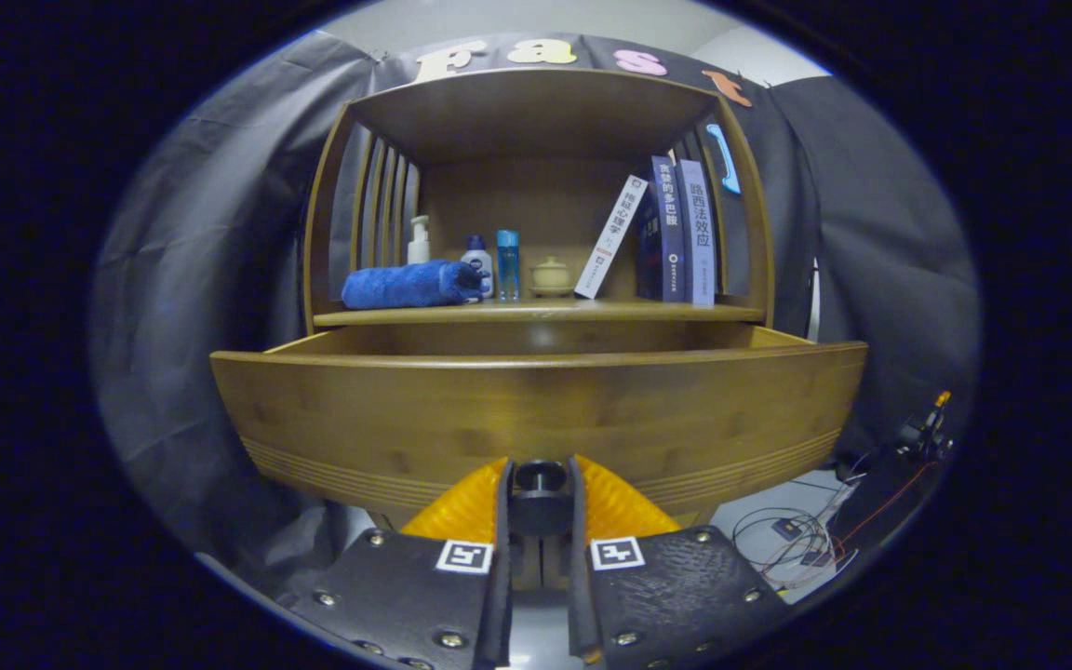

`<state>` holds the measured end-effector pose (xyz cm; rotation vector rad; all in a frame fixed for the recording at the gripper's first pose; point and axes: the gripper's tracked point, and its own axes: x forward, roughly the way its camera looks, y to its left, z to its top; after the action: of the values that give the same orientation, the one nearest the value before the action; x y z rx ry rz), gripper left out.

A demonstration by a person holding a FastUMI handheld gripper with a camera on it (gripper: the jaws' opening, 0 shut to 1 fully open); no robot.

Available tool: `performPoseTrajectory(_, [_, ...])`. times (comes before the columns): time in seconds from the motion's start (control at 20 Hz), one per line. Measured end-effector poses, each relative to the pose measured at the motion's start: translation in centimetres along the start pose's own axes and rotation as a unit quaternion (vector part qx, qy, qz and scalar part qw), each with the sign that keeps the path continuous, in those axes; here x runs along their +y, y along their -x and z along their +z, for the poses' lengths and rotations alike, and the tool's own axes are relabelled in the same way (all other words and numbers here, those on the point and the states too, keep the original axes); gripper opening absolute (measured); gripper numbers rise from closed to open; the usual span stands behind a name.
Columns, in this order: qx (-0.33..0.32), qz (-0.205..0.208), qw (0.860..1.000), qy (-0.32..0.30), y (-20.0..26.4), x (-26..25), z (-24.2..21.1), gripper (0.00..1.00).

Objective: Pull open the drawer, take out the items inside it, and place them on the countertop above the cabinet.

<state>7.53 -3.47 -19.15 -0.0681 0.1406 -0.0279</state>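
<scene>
A wooden drawer stands pulled out from the cabinet, its wide front panel facing me. My gripper is low against that panel, both fingers pressed on the dark round drawer knob between them. The inside of the drawer is hidden behind its front. Above it lies the wooden countertop, which carries a rolled blue towel, a white pump bottle, a small white bottle, a blue bottle, a small lidded pot and three books.
A shelf roof and slatted sides enclose the countertop. Black cloth hangs on both sides of the cabinet. Loose cables and small electronics lie on the floor to the right, below the drawer.
</scene>
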Motion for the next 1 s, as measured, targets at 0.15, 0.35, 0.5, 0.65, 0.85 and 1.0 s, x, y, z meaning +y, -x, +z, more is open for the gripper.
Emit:
performPoseTrajectory(0.15, [0.001, -0.002, 1.000, 0.015, 0.6, 0.2, -0.3, 0.24])
performPoseTrajectory(0.35, [0.010, 0.007, 1.000, 0.009, 1.0, 0.4, -0.5, 0.24])
performPoseTrajectory(0.5, [0.009, 0.009, 1.000, 0.008, 1.3, 0.4, -0.4, 0.24])
performPoseTrajectory(0.65, [0.011, 0.005, 1.000, 0.012, 1.6, 0.4, -0.4, 0.24])
performPoseTrajectory(0.85, [-0.026, -0.001, 0.999, 0.033, 3.5, 0.4, 1.3, 0.16])
performPoseTrajectory(1.0, [-0.041, 0.000, 0.997, 0.069, 4.3, 0.5, 1.2, 0.14])
